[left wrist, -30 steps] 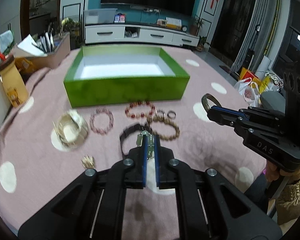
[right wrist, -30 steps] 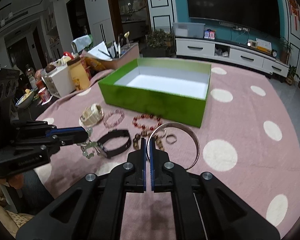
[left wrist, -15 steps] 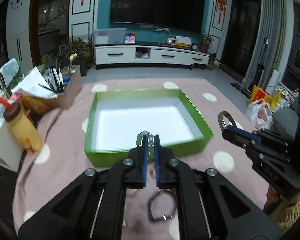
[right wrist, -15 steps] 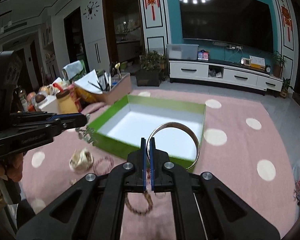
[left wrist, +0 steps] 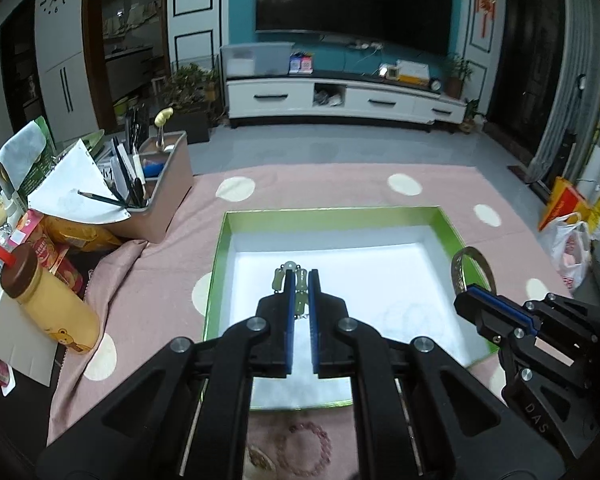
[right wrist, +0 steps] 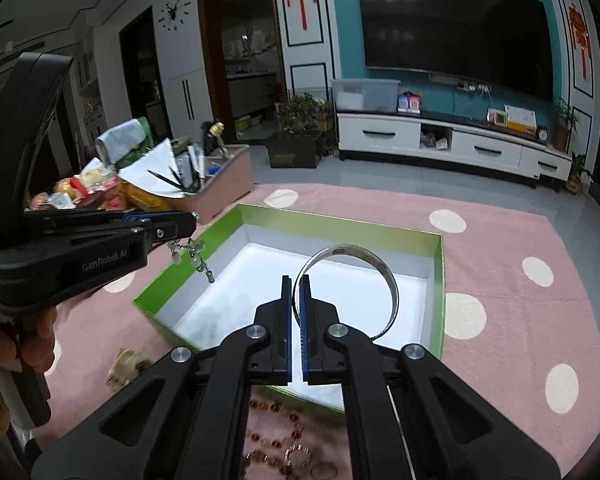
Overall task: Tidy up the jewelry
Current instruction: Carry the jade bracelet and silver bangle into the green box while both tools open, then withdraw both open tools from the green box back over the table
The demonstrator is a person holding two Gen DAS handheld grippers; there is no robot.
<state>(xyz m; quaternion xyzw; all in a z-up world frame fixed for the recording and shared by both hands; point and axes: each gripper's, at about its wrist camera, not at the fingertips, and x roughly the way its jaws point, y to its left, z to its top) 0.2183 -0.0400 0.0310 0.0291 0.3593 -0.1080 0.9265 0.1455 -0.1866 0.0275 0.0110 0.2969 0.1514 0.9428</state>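
Note:
An open green box (left wrist: 216,264) with a white floor stands on the pink dotted cloth; it also shows in the right wrist view (right wrist: 340,222). My left gripper (left wrist: 299,280) is shut on a pale green linked bracelet (left wrist: 289,278) and holds it above the box floor; the bracelet dangles from it in the right wrist view (right wrist: 194,254). My right gripper (right wrist: 296,288) is shut on a silver bangle (right wrist: 364,260), held upright over the box; the bangle shows in the left wrist view (left wrist: 470,268) over the box's right wall.
A pink bead bracelet (left wrist: 308,452) lies in front of the box. Red bead and brown bead bracelets and rings (right wrist: 284,444) lie near the front edge, with a crumpled gold piece (right wrist: 126,364). A yellow bottle (left wrist: 48,304) and a pen holder (left wrist: 160,196) stand left.
Both grippers have lifted from the cloth and moved forward over the open box, each still holding its piece. The jewelry left on the cloth has dropped to the bottom of the views.

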